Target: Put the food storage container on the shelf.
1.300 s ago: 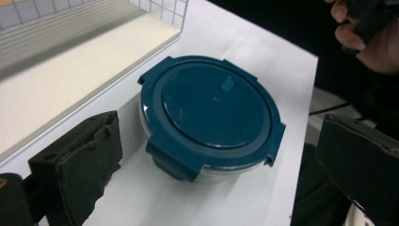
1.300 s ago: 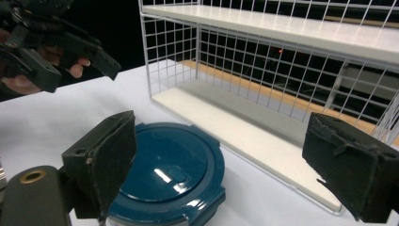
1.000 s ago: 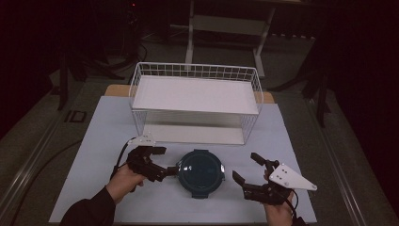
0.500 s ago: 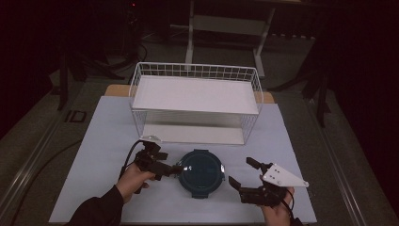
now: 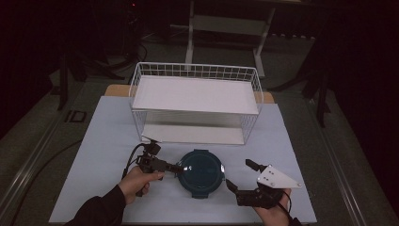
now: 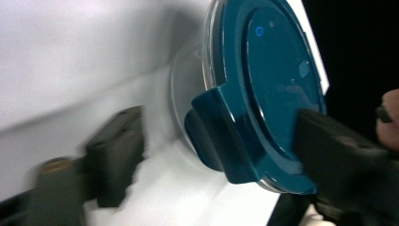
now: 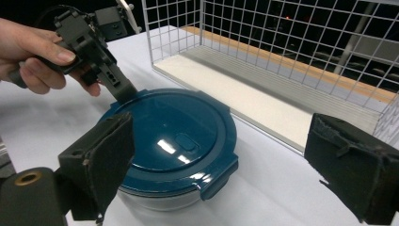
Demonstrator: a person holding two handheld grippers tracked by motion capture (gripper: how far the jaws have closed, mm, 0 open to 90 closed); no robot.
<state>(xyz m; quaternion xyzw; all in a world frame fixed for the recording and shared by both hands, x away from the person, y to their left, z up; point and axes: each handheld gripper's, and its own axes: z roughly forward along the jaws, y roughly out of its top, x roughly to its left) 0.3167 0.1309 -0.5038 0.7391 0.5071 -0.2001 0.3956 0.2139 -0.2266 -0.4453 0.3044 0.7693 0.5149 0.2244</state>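
We have our left gripper [image 5: 175, 166] closing around the blue lid's [image 5: 201, 170] side clip [image 6: 221, 136]; squeeze slowly. Our right gripper [image 5: 239, 176] waits open.

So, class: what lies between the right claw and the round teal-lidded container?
Nothing: in the high view only bare white tabletop separates the right claw from the teal-lidded container. The right gripper view shows the same gap, its jaws standing open.

Table [image 5: 103, 141]: white top.
Wire basket [image 5: 195, 73]: stands at far side.
Round container [image 5: 201, 173]: lies near front edge.
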